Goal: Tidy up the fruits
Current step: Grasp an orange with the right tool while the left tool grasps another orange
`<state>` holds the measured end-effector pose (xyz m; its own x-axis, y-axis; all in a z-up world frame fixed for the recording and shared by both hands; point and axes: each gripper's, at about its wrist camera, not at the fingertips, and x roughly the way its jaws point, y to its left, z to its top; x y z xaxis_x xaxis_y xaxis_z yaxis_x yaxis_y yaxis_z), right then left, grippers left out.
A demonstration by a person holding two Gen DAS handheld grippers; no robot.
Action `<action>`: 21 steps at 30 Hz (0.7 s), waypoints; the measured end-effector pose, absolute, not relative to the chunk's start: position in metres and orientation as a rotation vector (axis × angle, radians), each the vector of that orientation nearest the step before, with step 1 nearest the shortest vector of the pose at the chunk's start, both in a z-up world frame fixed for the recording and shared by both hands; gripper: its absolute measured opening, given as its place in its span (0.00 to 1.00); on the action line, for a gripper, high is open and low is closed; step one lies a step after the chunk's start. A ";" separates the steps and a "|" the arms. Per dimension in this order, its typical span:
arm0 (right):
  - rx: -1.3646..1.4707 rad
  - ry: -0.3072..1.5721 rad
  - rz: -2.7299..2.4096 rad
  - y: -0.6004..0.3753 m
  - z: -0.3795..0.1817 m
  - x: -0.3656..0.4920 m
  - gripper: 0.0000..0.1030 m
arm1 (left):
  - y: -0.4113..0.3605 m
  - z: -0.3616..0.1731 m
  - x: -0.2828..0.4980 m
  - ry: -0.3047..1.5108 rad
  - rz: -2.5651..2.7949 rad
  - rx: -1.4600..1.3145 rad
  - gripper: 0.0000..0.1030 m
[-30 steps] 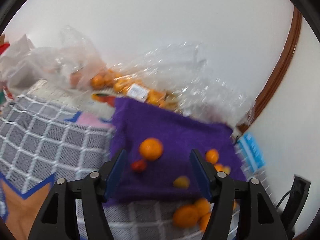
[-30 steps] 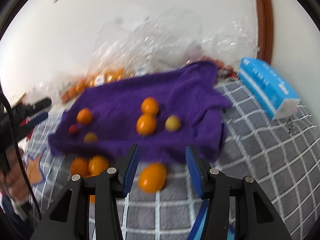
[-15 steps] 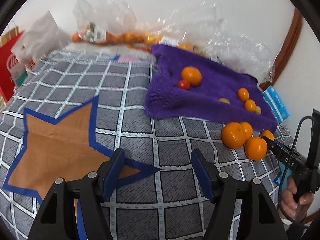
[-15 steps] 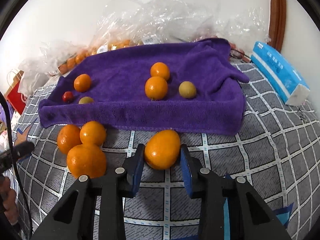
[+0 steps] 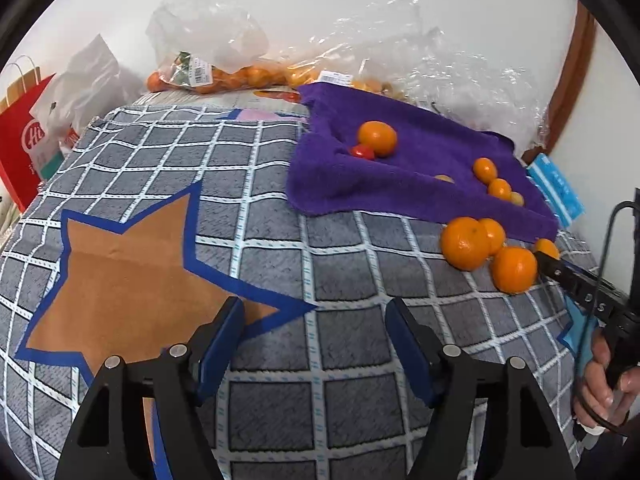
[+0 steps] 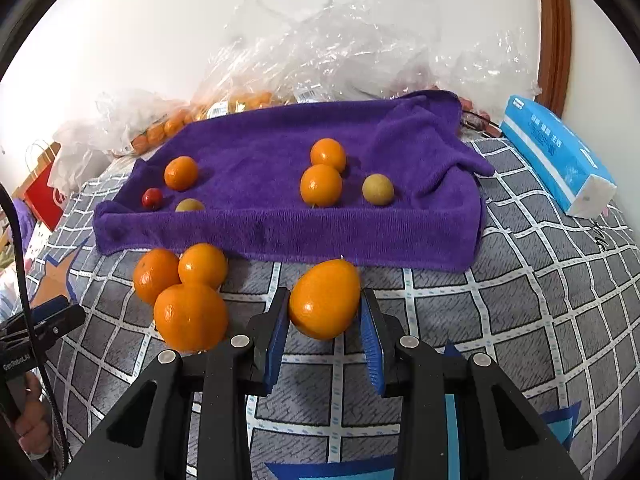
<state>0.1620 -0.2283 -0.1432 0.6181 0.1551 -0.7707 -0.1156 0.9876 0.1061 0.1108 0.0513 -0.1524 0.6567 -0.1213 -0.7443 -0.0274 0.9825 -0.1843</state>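
Observation:
A purple towel lies on a grey checked mat and carries several small oranges, two yellowish fruits and a red one. Three oranges sit clustered on the mat before the towel's front edge. My right gripper is shut on a large oval orange just in front of the towel. My left gripper is open and empty over the mat, well left of the fruit. The towel and the three oranges also show in the left wrist view.
Clear plastic bags with more oranges lie behind the towel by the wall. A blue tissue pack sits at the right. A red paper bag stands at the mat's far left. An orange star marks the mat.
My right gripper moved onto the oval orange and its fingers closed on it. My left gripper pulled back and left from the towel, staying open.

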 end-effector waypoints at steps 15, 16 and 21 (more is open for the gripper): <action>0.056 0.891 0.085 -0.258 -0.146 0.153 0.34 | -0.022 -0.138 0.153 0.835 -0.253 -0.174 0.65; 0.057 0.888 0.087 -0.258 -0.146 0.153 0.34 | -0.027 -0.140 0.159 0.839 -0.257 -0.167 0.65; 0.021 0.883 0.089 -0.252 -0.146 0.152 0.34 | -0.035 -0.153 0.177 0.900 -0.286 -0.198 0.41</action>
